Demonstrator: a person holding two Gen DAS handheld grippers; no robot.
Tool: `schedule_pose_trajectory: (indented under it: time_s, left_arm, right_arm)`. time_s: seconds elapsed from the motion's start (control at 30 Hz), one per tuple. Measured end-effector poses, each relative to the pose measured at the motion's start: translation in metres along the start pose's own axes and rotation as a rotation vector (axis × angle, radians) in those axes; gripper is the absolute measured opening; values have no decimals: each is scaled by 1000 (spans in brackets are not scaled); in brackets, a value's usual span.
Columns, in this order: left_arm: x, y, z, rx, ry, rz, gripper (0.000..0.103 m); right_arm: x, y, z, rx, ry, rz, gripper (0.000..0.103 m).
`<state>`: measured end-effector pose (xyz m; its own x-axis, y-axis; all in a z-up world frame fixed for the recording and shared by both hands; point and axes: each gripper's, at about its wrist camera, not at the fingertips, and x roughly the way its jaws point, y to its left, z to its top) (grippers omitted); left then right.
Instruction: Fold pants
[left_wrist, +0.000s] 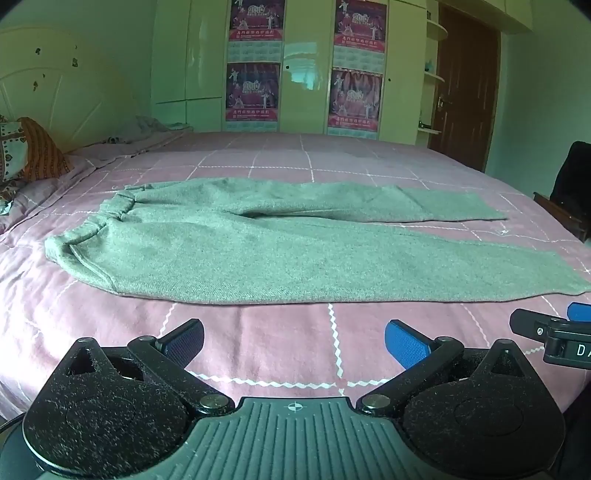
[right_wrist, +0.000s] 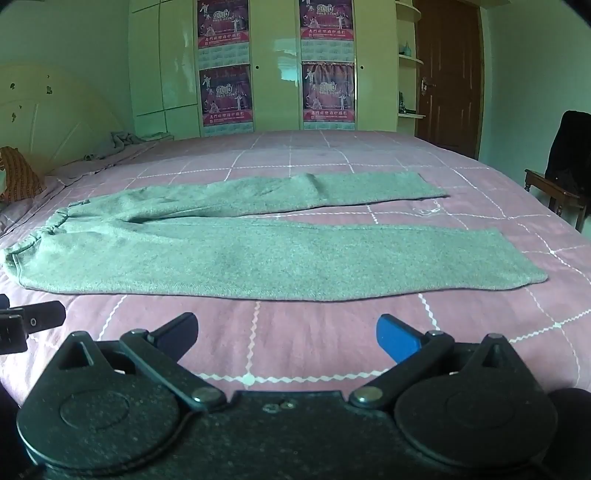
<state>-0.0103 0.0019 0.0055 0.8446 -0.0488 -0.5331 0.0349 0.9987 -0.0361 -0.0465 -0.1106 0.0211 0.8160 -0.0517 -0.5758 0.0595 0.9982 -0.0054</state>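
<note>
Grey-green knit pants (left_wrist: 258, 251) lie flat on the pink checked bed (left_wrist: 277, 350), waistband at the left, both legs stretched to the right and slightly apart. They also show in the right wrist view (right_wrist: 258, 254). My left gripper (left_wrist: 293, 341) is open and empty, just in front of the pants' near edge, below the seat part. My right gripper (right_wrist: 286, 332) is open and empty, in front of the near leg. The right gripper's finger shows at the right edge of the left wrist view (left_wrist: 543, 326); the left gripper's finger (right_wrist: 33, 321) shows in the right wrist view.
An orange patterned pillow (left_wrist: 37, 155) and a crumpled grey cloth (left_wrist: 144, 129) lie at the headboard end, left. A wardrobe with posters (left_wrist: 255, 62) stands behind the bed. A brown door (left_wrist: 465, 85) is at the back right. A wooden chair with dark clothing (right_wrist: 569, 162) stands right of the bed.
</note>
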Motion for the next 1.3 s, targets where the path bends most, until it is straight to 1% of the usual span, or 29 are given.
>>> schedule_pose_trajectory:
  time_s: [0.1, 0.27, 0.37, 0.4, 0.5, 0.6, 1.3]
  left_arm:
    - [0, 0, 0, 2, -1, 1, 103]
    - [-1, 0, 0, 2, -6, 0, 103]
    - [-1, -1, 0, 4, -7, -3, 103]
    - [-1, -1, 0, 5, -9, -3, 103]
    - [-1, -1, 0, 4, -8, -5, 103]
    - [-1, -1, 0, 2, -7, -5, 103]
    - [0, -1, -1, -4, -2, -12, 103]
  right_arm:
    - [0, -2, 0, 2, 12, -3, 103]
    - [0, -3, 2, 10, 6, -7, 103]
    - [0, 3, 0, 4, 7, -7, 103]
    - [-5, -1, 0, 6, 2, -5, 103]
    - [-4, 5, 1, 3, 3, -4, 103]
    - [-1, 0, 0, 6, 5, 5, 103]
    - [0, 1, -2, -5, 9, -2, 103]
